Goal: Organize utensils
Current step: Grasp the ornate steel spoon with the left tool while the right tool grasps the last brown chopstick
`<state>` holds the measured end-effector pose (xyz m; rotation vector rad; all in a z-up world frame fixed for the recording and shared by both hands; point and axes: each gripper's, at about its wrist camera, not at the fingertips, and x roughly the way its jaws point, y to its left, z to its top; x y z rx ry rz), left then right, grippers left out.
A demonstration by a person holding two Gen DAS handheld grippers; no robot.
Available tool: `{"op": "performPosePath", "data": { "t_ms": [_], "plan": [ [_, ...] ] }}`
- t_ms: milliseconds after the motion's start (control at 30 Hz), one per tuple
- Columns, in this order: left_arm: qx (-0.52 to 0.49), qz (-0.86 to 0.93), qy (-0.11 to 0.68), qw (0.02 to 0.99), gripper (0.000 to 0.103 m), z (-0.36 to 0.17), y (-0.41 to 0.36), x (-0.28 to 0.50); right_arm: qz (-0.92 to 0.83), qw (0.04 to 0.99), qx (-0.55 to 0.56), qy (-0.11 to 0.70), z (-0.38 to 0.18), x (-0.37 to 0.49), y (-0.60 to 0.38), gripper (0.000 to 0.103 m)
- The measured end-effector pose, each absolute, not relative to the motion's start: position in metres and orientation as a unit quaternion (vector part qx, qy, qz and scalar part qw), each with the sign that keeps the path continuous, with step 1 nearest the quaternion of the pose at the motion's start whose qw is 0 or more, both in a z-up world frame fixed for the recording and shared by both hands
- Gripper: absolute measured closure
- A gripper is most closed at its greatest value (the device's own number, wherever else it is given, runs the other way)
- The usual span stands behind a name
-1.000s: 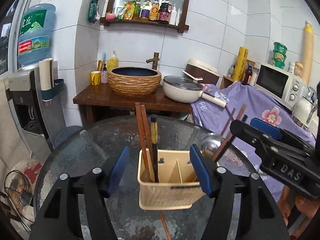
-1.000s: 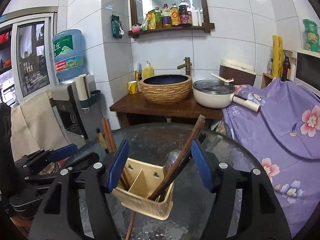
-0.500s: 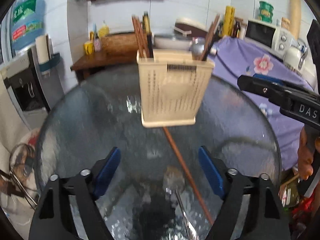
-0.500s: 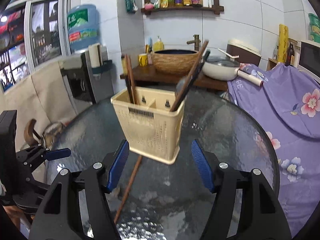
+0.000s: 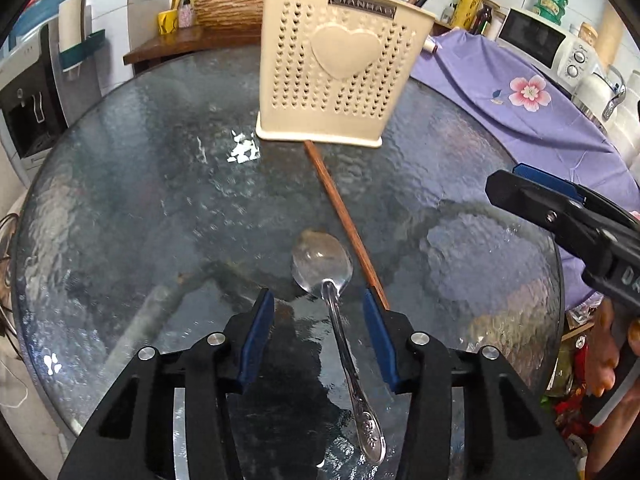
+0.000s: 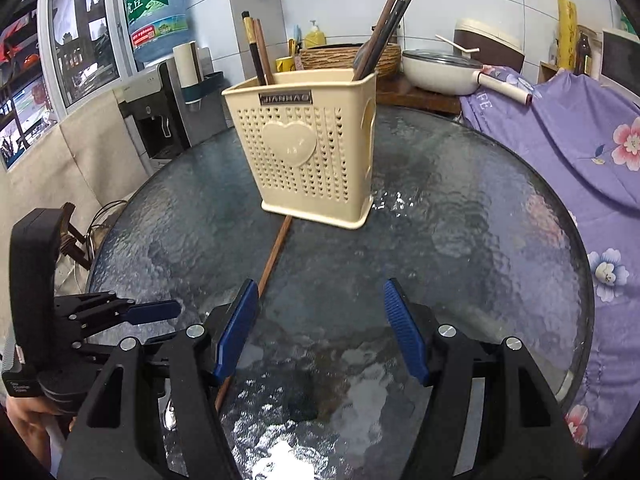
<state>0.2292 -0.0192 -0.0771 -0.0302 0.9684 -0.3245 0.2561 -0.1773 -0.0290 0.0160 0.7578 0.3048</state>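
A cream perforated utensil holder [image 5: 340,76] [image 6: 312,148] stands on the round glass table [image 5: 120,200], with chopsticks [image 6: 260,48] and a ladle in it. A metal spoon [image 5: 332,292] lies flat on the glass, its handle running between the blue pads of my left gripper [image 5: 319,304]. The left jaws are closing and the pads stand clear of the spoon. A brown chopstick [image 5: 344,220] [image 6: 274,256] lies from the holder's base toward me, beside the spoon. My right gripper [image 6: 320,304] hovers open over bare glass to the right of that chopstick, holding nothing.
A purple flowered cloth [image 6: 580,140] covers things to the right of the table. Behind are a wooden counter with a woven basin [image 6: 348,56] and a white pan [image 6: 440,70], and a water dispenser [image 6: 160,80] at left. A microwave [image 5: 548,44] sits far right.
Both grippers have dropped toward the table and tilted down, from above the holder to in front of it. The left jaws have narrowed around the spoon's handle.
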Motion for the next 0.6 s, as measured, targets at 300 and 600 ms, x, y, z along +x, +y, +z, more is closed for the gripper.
{"op": "performPosePath", "data": {
  "t_ms": [300, 600],
  "plan": [
    [-0.003, -0.143, 0.473, 0.869, 0.065, -0.084, -0.027, 0.238, 0.159, 0.914, 0.014, 0.373, -0.035, 0.251, -0.175, 0.038],
    [0.007, -0.132, 0.476, 0.869, 0.069, -0.083, -0.033, 0.257, 0.160, 0.912, 0.015, 0.378, -0.037, 0.258, -0.171, 0.038]
  ]
}}
